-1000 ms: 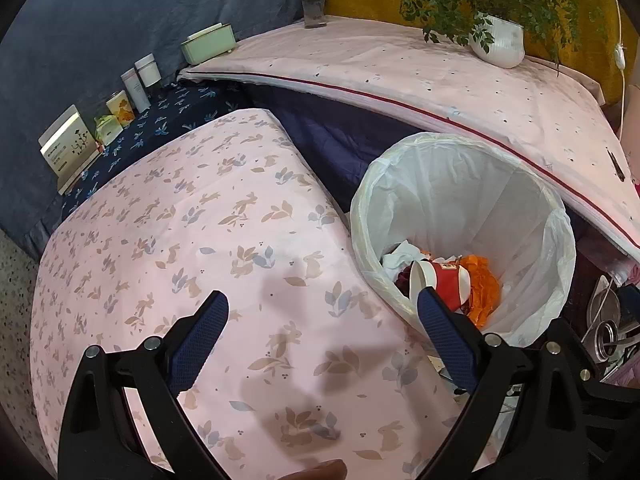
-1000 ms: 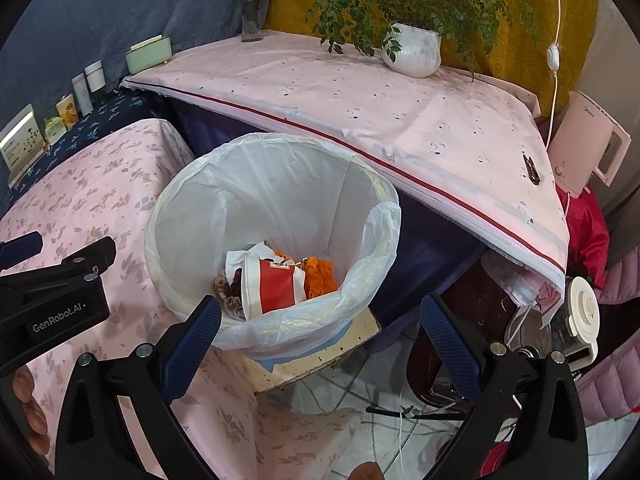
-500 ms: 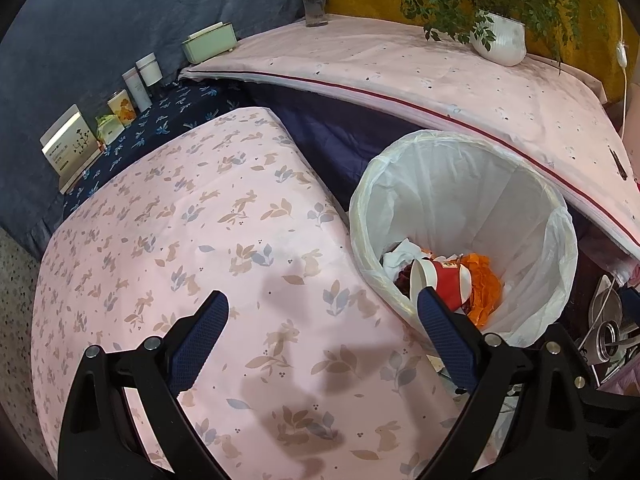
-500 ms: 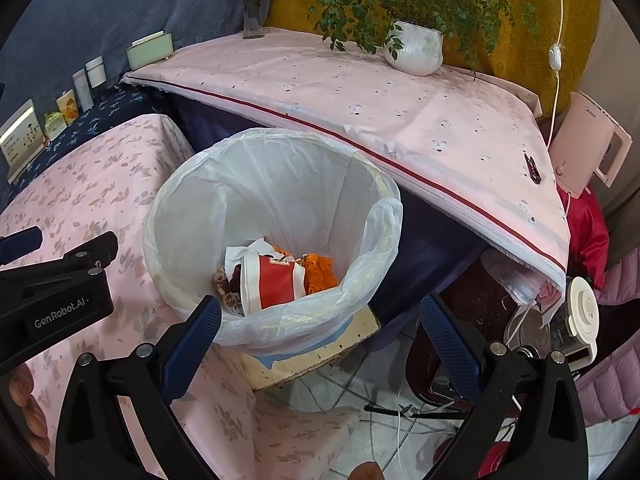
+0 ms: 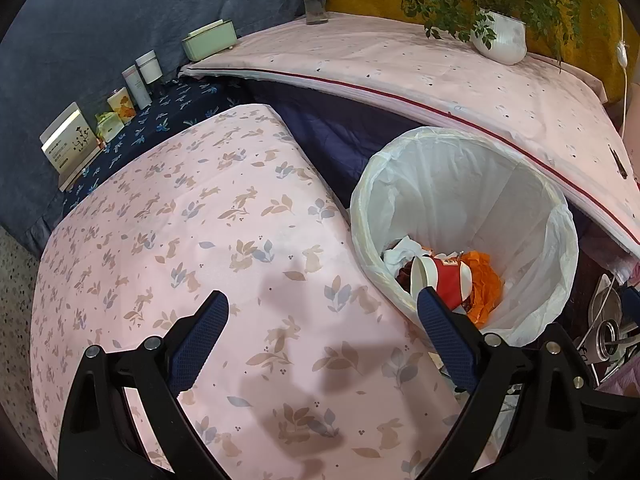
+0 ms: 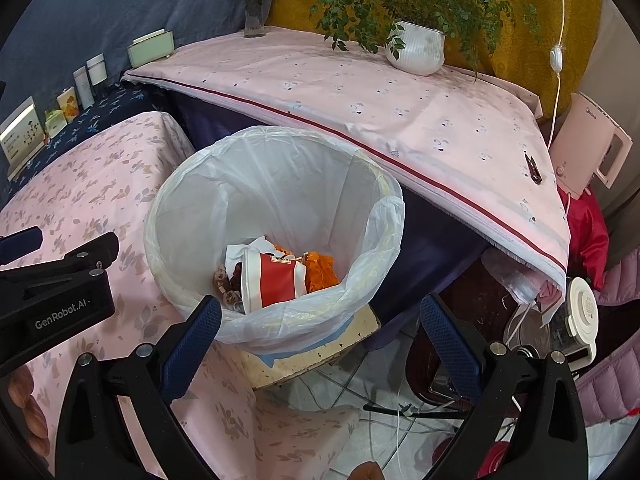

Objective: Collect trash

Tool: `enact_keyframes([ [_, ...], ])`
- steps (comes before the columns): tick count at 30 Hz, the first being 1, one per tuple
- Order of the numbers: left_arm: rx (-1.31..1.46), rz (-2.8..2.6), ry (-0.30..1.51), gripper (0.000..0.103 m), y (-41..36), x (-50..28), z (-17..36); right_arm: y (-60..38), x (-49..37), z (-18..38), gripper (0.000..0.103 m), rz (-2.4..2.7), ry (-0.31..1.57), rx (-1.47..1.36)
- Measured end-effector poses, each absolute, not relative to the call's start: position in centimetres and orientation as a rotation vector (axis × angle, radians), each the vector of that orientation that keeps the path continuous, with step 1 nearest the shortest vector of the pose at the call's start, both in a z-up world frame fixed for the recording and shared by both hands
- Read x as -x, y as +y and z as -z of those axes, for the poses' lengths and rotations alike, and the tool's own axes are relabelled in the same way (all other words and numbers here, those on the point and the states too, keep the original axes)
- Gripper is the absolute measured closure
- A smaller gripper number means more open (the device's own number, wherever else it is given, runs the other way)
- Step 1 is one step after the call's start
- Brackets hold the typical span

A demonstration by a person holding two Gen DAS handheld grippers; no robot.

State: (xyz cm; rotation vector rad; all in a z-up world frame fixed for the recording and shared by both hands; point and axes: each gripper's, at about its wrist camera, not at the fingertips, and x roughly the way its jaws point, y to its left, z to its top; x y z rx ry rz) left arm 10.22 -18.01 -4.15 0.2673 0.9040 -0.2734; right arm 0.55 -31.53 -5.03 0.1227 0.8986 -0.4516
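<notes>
A bin lined with a white bag (image 5: 520,184) (image 6: 280,168) stands between two cloth-covered tables. Inside lie a red and white paper cup (image 5: 440,276) (image 6: 276,276), orange crumpled wrapping (image 5: 486,280) (image 6: 322,270), white paper and some brown scraps. My left gripper (image 5: 322,322) hangs open over the floral pink tablecloth (image 5: 200,240), just left of the bin, with nothing between its fingers. Open and empty too, my right gripper (image 6: 320,326) hovers above the bin's near rim. The left gripper's black body (image 6: 56,296) shows at the left of the right wrist view.
A longer pink-clothed table (image 6: 400,100) runs behind the bin with a potted plant (image 6: 416,50), a flower vase (image 6: 256,12) and a green box (image 6: 150,48). Small bottles and cards (image 5: 120,96) line the dark cloth at the left. A pink kettle (image 6: 588,152) and clutter sit at the right.
Both grippers have drifted very slightly; the view of the bin has barely shifted. Nothing was taken hold of or let go.
</notes>
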Motion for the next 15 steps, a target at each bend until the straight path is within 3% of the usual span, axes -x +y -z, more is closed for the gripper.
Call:
enact_keyframes([
  [15,-0.267,0.275,0.904,0.012,-18.07,-10.13,4.11,-31.36,-0.50,5.20,0.007,0.452,0.901,-0.120],
])
